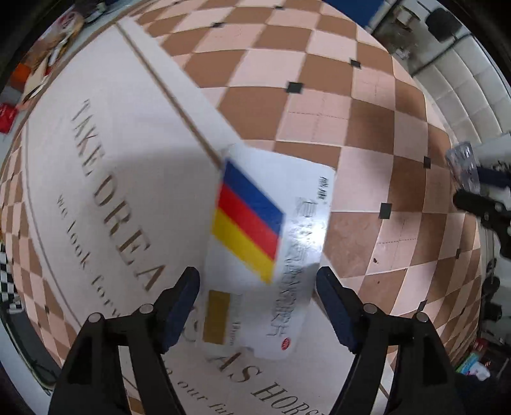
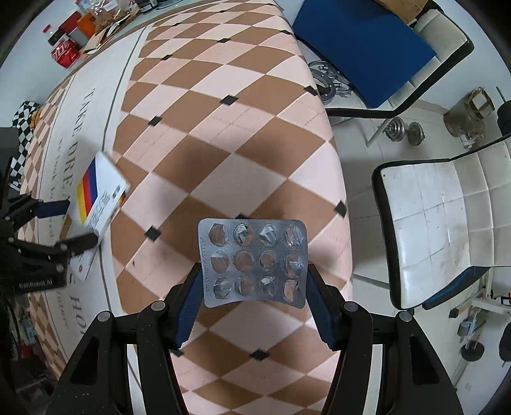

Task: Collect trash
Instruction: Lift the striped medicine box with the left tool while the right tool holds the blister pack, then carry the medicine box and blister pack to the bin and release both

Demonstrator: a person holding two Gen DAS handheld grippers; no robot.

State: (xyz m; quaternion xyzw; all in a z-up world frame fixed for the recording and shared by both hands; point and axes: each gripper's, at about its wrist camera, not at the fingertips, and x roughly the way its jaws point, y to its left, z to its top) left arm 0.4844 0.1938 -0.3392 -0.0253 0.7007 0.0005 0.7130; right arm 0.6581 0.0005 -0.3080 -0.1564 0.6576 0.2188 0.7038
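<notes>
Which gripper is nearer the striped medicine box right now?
Left. The left gripper straddles the medicine box, fingers apart on either side. The right gripper is off to the side over the checkered cloth, clamped on an empty blister pack.

A checkered brown-and-pink tablecloth [image 2: 230,153] with small black squares covers the table, its white panel [image 1: 105,166] printed "TAKE DREA…"; beyond that panel's far end lie a red can [image 2: 65,52] and assorted packaging [image 2: 105,19].
</notes>
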